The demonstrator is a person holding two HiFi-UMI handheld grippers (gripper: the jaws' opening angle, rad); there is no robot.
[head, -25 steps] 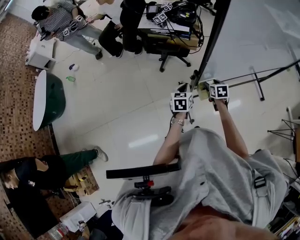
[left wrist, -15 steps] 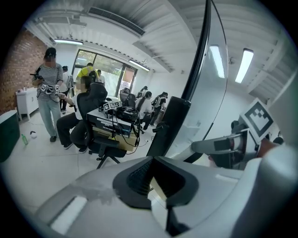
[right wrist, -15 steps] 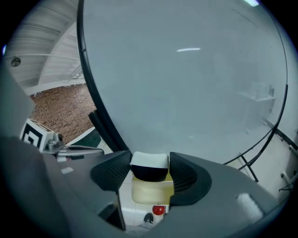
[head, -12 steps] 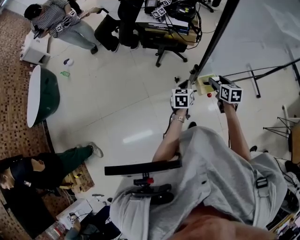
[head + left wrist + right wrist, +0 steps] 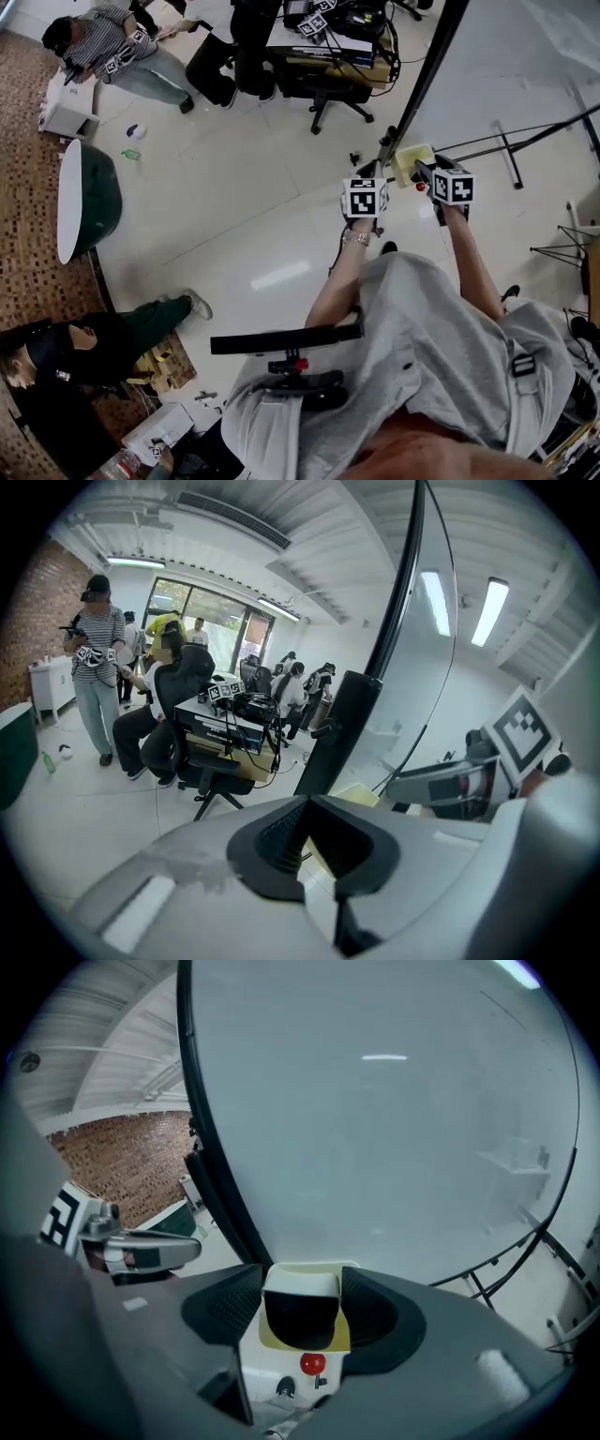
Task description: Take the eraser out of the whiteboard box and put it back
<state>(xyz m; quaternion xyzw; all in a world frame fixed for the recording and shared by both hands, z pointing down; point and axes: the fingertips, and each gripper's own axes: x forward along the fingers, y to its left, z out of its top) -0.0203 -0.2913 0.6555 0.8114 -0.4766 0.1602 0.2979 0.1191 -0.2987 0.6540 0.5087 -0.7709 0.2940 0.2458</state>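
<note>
The eraser (image 5: 301, 1316), pale yellow with a white top and a dark face, sits between my right gripper's (image 5: 302, 1288) pads, which are shut on it. In the head view the eraser (image 5: 411, 161) is held up close to the whiteboard (image 5: 506, 66), by its black edge post (image 5: 424, 70). A small red knob (image 5: 309, 1363) shows just below it. My left gripper (image 5: 366, 172) hovers beside it on the left, tips together and holding nothing (image 5: 309, 803). From the left gripper view I see the right gripper (image 5: 450, 785) and the eraser (image 5: 361, 794). I cannot make out the box.
The whiteboard's stand legs (image 5: 511, 150) spread over the floor at right. A desk with gear (image 5: 328, 37), an office chair (image 5: 328, 94) and people stand behind. A green round table (image 5: 89, 197) is at left; a person sits on the floor (image 5: 84, 347).
My right gripper has risen a little with the eraser still in it. The left gripper has stayed about where it was.
</note>
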